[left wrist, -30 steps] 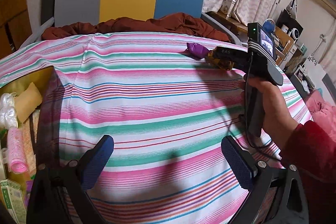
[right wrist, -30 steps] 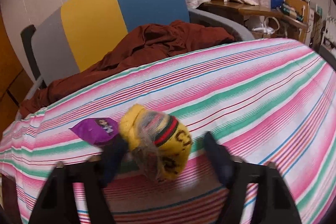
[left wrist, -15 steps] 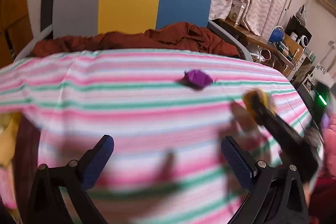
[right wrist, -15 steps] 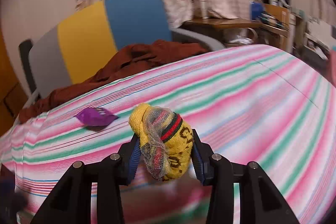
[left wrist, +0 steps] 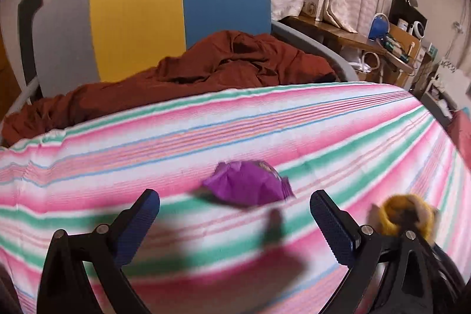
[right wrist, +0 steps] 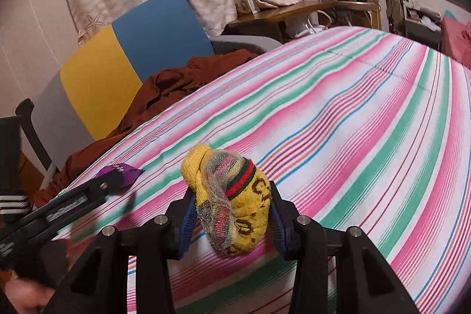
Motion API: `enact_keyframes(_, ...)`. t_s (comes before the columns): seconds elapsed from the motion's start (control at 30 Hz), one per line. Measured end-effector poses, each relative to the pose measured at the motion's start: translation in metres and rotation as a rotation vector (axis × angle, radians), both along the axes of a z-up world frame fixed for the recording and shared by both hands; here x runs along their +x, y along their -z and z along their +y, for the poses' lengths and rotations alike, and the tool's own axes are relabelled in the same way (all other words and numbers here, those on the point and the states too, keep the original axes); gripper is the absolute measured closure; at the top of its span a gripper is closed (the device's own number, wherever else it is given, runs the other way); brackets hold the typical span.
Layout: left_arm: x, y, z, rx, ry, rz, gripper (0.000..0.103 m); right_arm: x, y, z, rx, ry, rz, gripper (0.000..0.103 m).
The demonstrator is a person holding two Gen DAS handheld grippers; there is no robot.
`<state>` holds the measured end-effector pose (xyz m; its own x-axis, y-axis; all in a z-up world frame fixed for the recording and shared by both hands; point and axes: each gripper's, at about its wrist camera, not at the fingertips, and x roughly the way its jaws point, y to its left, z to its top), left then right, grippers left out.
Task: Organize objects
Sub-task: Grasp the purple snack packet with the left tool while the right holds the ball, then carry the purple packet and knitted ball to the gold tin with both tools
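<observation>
A rolled yellow sock bundle with a red and green band is clamped between the blue pads of my right gripper, lifted just above the striped cloth. In the left wrist view the same yellow bundle shows blurred at the lower right. A crumpled purple wrapper lies on the striped cloth, just beyond the tips of my left gripper, whose jaws stand wide open and empty. The right wrist view shows that purple wrapper partly behind the left gripper's finger.
A chair with grey, yellow and blue back panels stands behind the table, a rust-brown cloth heaped on its seat. A cluttered wooden shelf and curtains lie at the back right. A hand shows at the lower left.
My left gripper swept right and forward, so the purple wrapper now sits just ahead of its open jaws. My right gripper closed on the yellow sock bundle and rolled slightly.
</observation>
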<state>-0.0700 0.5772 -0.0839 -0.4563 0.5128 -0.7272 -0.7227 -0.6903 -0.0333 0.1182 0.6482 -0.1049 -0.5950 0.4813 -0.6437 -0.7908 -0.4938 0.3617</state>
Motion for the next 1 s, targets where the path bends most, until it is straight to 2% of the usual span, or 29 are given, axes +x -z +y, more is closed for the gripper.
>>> enact_keyframes(0.1,-0.004,0.007,0.010,-0.016,0.016,-0.003,0.003,0.000,0.000,-0.001,0.002,-0.002,0.003,0.059)
enact_keyframes(0.23,-0.014,0.009,0.016,0.019,0.009,-0.032,0.015,0.000,0.001,-0.002,0.006,-0.002,0.002,0.059)
enact_keyframes(0.27,-0.015,0.012,0.017,0.020,0.017,-0.046,0.023,0.000,0.001,-0.003,0.007,-0.001,0.004,0.059)
enact_keyframes(0.37,-0.016,0.017,0.020,0.013,0.039,-0.075,0.037,0.000,0.001,-0.004,0.006,0.000,0.002,0.059)
enact_keyframes(0.47,-0.011,0.016,0.020,0.019,0.051,-0.055,0.045,-0.001,0.000,-0.005,0.013,0.001,-0.003,0.059)
enact_keyframes(0.67,0.000,0.012,0.005,0.032,0.034,-0.005,0.048,-0.003,-0.001,-0.007,0.031,-0.002,-0.016,0.059)
enact_keyframes(1.0,0.049,-0.013,-0.059,0.132,0.012,0.170,0.048,-0.014,-0.014,-0.024,0.140,-0.048,-0.067,0.059)
